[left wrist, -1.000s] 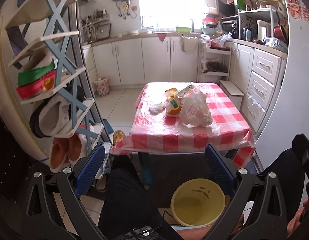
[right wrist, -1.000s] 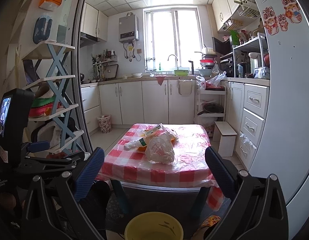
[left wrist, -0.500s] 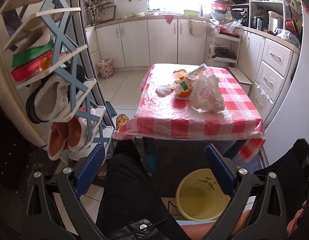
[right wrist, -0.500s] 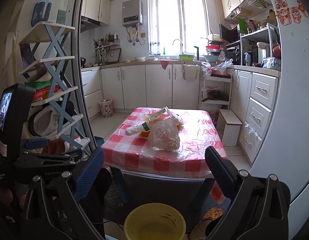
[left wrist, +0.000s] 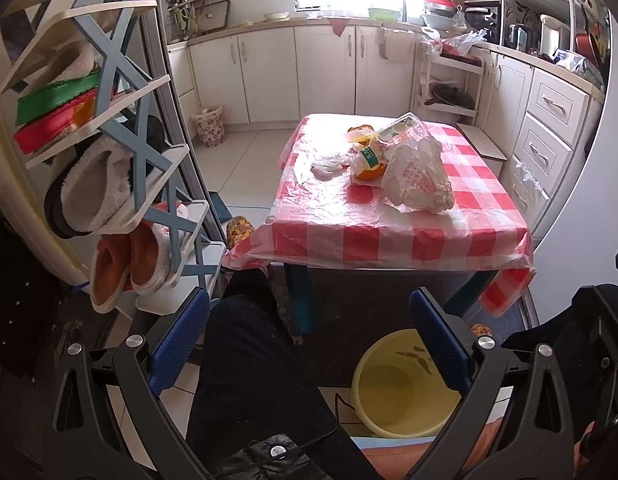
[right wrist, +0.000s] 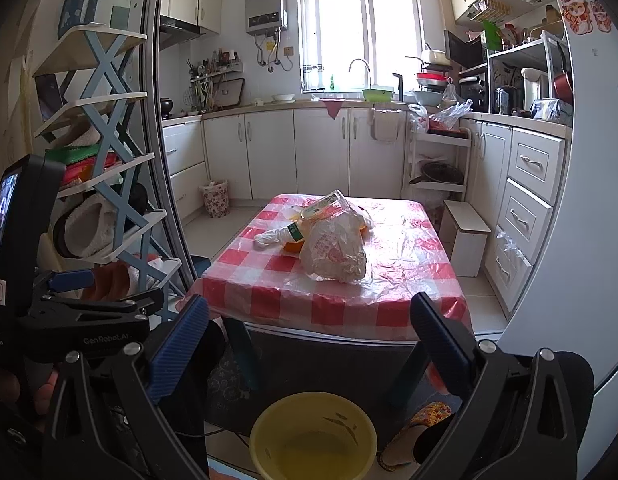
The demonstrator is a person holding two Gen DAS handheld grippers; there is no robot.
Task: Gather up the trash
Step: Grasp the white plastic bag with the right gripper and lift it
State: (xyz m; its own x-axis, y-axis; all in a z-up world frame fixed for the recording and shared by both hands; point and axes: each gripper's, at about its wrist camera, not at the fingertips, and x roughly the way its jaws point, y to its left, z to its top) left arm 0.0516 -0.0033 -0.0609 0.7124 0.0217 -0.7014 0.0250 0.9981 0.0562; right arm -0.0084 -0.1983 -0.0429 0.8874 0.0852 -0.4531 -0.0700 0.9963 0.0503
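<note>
I see a glossy, wrinkled plastic checked cloth (left wrist: 389,216) over the desk, a crinkled thin plastic bag (left wrist: 419,178), a smooth matt yellow plastic bucket (right wrist: 313,442), fleecy slippers (left wrist: 95,188), and ribbed blue rubbery pads (right wrist: 181,344) on my jaws.

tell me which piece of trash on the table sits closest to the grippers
The crumpled plastic bag with red print: it lies nearest the table's front edge, ahead of the orange peel, the bottle and the clear tray behind it.
</note>
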